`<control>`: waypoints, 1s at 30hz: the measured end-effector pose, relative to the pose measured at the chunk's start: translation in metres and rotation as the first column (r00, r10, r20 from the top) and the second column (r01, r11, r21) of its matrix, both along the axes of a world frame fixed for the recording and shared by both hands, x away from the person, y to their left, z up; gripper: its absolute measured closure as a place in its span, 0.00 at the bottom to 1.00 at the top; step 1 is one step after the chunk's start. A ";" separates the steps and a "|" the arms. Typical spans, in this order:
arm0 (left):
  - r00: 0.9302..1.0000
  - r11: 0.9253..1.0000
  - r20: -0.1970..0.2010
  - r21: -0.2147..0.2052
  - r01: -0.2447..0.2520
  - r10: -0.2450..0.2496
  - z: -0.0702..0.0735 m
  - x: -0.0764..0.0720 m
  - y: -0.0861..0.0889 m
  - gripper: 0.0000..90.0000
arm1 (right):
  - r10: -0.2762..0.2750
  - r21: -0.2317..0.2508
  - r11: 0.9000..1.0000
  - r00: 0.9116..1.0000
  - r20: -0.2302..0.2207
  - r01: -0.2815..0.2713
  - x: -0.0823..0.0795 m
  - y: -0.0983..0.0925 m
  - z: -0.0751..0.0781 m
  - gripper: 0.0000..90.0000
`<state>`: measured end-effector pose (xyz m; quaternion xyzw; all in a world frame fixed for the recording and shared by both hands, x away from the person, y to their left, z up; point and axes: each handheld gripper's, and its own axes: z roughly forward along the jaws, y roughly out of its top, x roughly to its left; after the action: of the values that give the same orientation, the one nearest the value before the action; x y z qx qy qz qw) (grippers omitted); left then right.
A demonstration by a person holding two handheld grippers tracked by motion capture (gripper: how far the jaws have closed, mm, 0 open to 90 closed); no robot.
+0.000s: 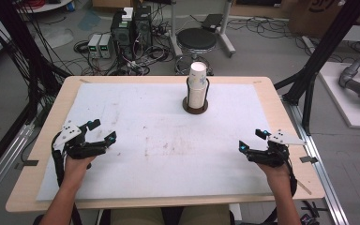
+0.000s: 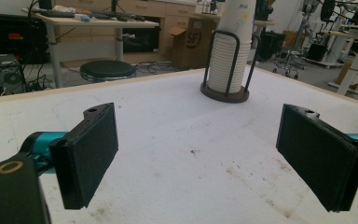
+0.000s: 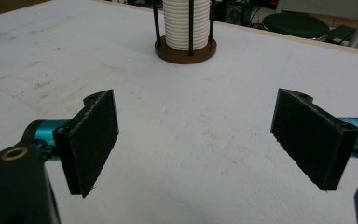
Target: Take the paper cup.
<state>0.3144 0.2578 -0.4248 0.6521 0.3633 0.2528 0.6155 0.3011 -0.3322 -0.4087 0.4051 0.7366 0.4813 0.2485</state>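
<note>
A tall stack of white paper cups point(image 1: 197, 84) stands in a dark round holder with black wire uprights point(image 1: 195, 105) at the far middle of the white table mat point(image 1: 168, 140). The same stack point(image 2: 231, 51) rises ahead and to the right in the left gripper view, and the cup stack point(image 3: 185, 25) stands ahead in the right gripper view. My left gripper point(image 1: 102, 131) rests near the left edge, open, with nothing between its jaws. My right gripper point(image 1: 252, 139) sits near the right edge, also open and empty. Both are far from the cups.
The wooden table point(image 1: 47, 140) carries the stained white mat. A black stool point(image 1: 196, 40), computer boxes point(image 1: 131, 28) and tangled cables lie on the floor beyond the far edge. Black frame posts point(image 1: 318, 56) stand at the right. Desks and cartons point(image 2: 191, 42) fill the background.
</note>
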 end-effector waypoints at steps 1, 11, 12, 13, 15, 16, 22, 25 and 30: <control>1.000 1.000 -0.001 -0.003 0.000 0.000 0.000 0.000 0.000 0.14 | -0.002 0.001 1.000 1.000 -0.004 0.002 0.000 -0.001 0.000 0.17; 1.000 1.000 -0.005 -0.002 0.009 -0.009 -0.001 0.002 -0.003 0.14 | -0.005 -0.001 1.000 1.000 -0.007 0.005 -0.001 -0.001 -0.001 0.17; 1.000 1.000 -0.008 0.002 0.008 -0.008 -0.002 0.002 -0.003 0.14 | -0.003 -0.001 1.000 1.000 -0.008 0.003 -0.001 -0.001 -0.001 0.17; 1.000 1.000 -0.014 0.002 0.006 -0.006 -0.002 0.002 -0.003 0.14 | -0.004 0.002 1.000 1.000 -0.010 0.004 0.001 -0.002 -0.001 0.17; 1.000 1.000 -0.014 0.004 0.007 -0.007 -0.002 0.002 -0.003 0.14 | -0.008 0.009 1.000 1.000 -0.012 0.008 0.002 -0.002 -0.001 0.17; 1.000 1.000 -0.016 0.005 0.004 -0.004 -0.002 0.002 -0.003 0.14 | -0.009 0.015 1.000 1.000 -0.015 0.009 0.002 -0.002 -0.001 0.17; 1.000 1.000 -0.027 0.009 0.003 -0.003 -0.003 0.002 -0.002 0.14 | -0.001 0.020 1.000 1.000 -0.018 0.001 0.006 0.000 0.000 0.17; 0.999 1.000 -0.035 0.010 0.014 -0.014 -0.003 0.001 -0.004 0.14 | 0.012 0.033 0.999 1.000 -0.026 -0.011 0.009 0.006 0.005 0.17; 0.999 1.000 -0.033 0.006 0.015 -0.014 -0.002 0.000 -0.005 0.14 | 0.030 0.038 0.999 0.999 -0.030 -0.029 0.018 0.015 0.013 0.17</control>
<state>0.3144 0.2532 -0.4272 0.6609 0.3680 0.2385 0.6090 0.3187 -0.3172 -0.3962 0.4061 0.7372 0.4921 0.2224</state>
